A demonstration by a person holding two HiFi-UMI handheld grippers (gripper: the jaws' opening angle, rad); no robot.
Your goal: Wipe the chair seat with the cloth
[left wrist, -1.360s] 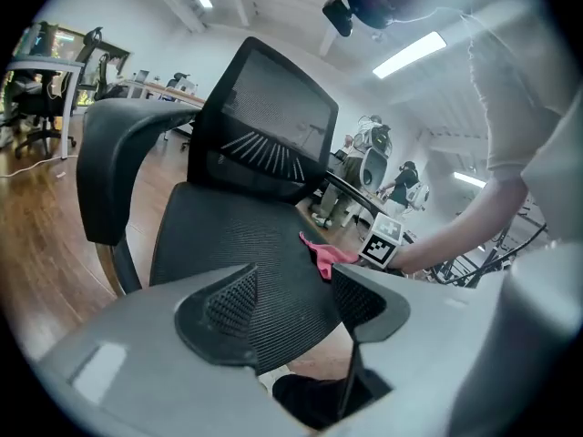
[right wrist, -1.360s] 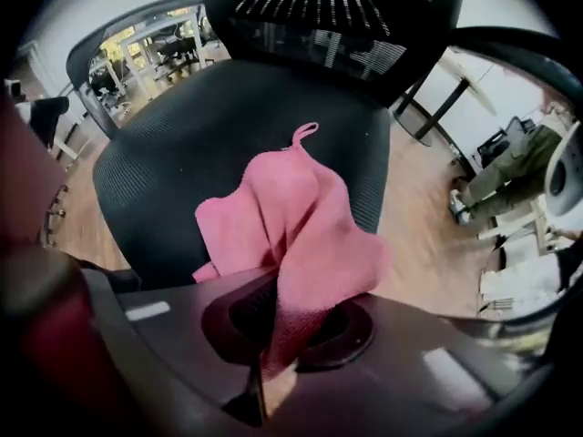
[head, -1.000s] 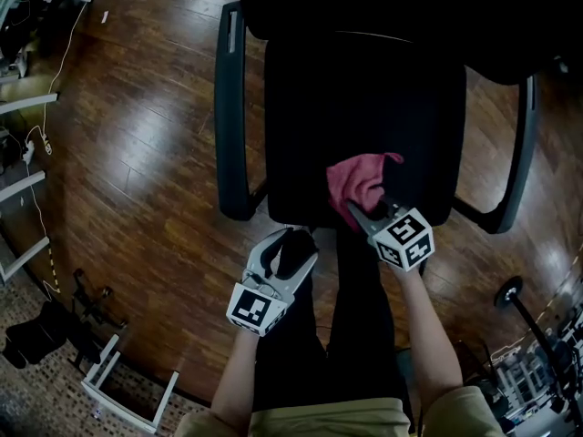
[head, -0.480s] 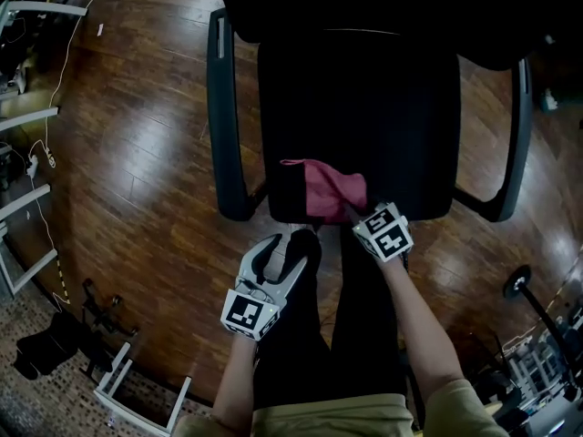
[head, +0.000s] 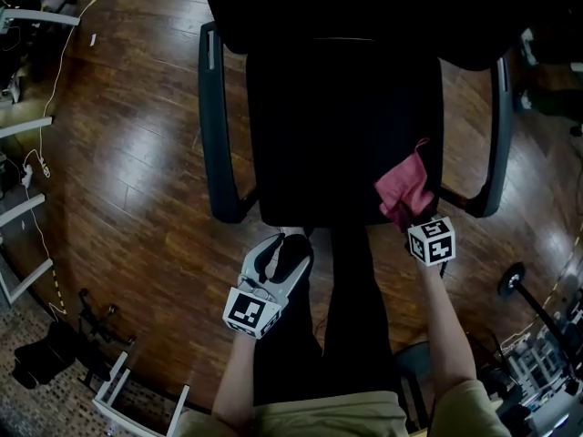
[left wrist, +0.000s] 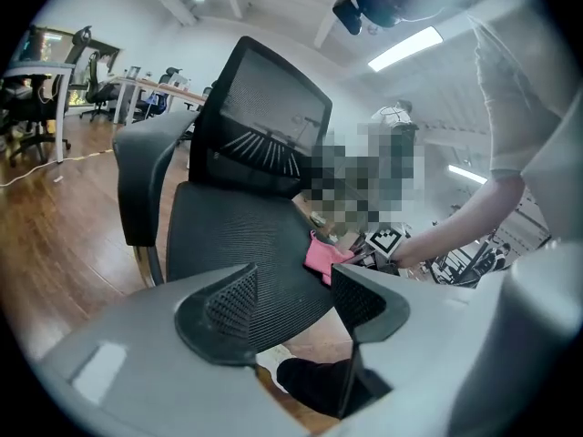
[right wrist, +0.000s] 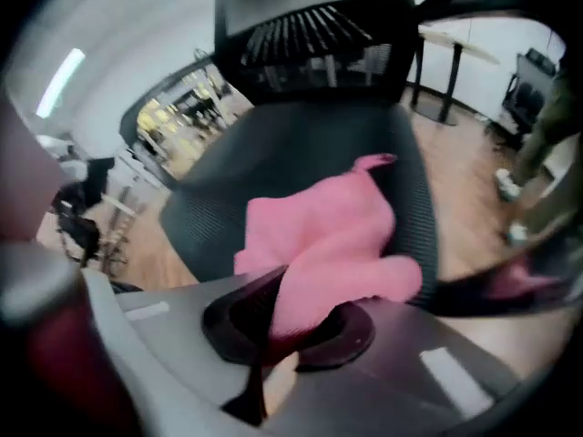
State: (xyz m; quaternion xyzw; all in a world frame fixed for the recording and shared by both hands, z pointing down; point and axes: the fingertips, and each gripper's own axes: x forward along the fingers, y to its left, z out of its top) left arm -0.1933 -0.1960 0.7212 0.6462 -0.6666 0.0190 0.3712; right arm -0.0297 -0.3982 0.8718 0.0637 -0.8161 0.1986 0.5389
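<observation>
The right gripper (head: 409, 217) is clamped on the pink cloth (head: 403, 186), holding it at the near right corner of the chair seat (head: 337, 126) so the bunched fabric can drag over the mesh. The left gripper (head: 286, 248) hangs just off the seat's near edge, jaws apart and empty (likely kept clear of the wiping).

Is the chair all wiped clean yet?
Not yet. The right gripper is shut on the pink cloth, which has swept along the front of the seat to its right corner. The back part shows no wiping in these pictures. The left gripper hangs open and empty.
</observation>
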